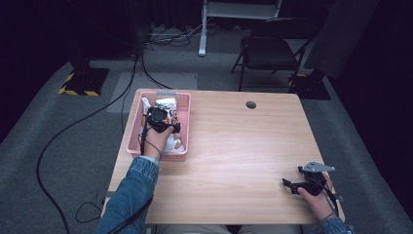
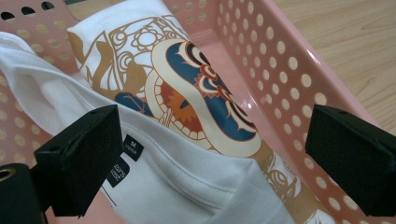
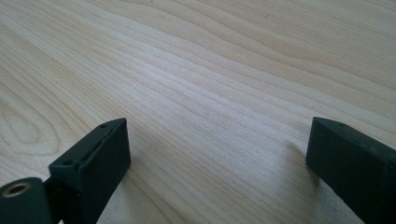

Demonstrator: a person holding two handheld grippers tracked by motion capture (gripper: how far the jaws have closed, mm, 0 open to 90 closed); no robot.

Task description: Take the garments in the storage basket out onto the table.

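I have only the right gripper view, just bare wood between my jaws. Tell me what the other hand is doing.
Observer: The left claw is down inside a pink basket at the table's far left, jaws wide apart over a white T-shirt.
Operator: Say whether it has hold of the shirt.
Observer: Not yet. The left gripper view shows cloth between the open jaws, neither pad pressing it.
Operator: Describe the shirt.
Observer: It carries a blue, orange and gold print, and a black size label reading M lies by one jaw.
Operator: Give my own position.
Observer: Your right claw sits open at the table's near right corner.
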